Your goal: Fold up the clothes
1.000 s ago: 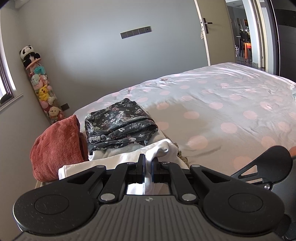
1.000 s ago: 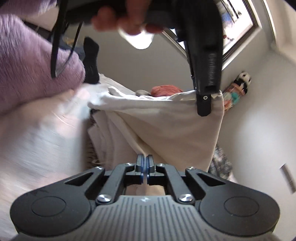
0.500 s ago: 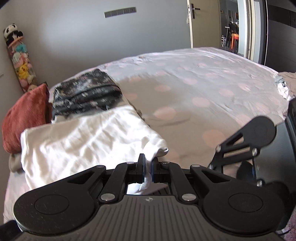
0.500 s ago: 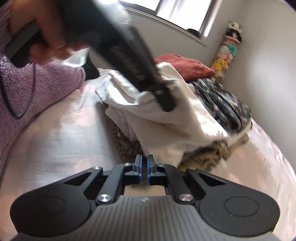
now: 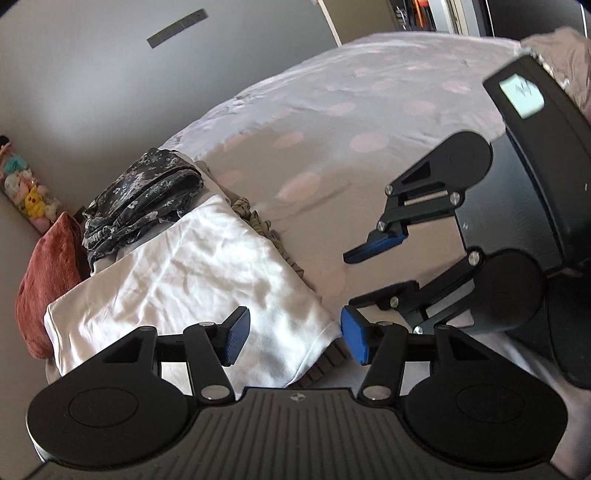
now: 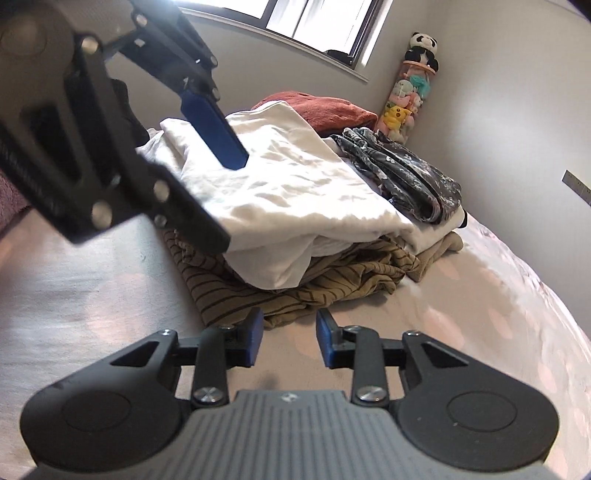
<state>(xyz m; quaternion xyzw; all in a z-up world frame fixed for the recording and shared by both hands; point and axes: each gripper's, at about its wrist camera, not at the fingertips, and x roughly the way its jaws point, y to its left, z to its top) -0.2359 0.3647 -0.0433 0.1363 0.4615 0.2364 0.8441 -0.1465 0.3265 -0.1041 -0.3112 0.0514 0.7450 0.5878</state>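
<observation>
Left wrist view: left gripper (image 5: 293,338) and right gripper (image 6: 289,341) are opening, jaws spread, nothing pinched. White garment (image 5: 184,284) is resting atop the stack on the bed (image 5: 369,122); its overhanging corner risks sliding off.

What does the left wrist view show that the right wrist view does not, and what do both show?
Left wrist only: a door and the bed's far side. Right wrist only: a window and a black-and-white panda toy. Both: the folded white garment atop an olive striped garment, the dark floral garment, and a rust-red pillow.
</observation>
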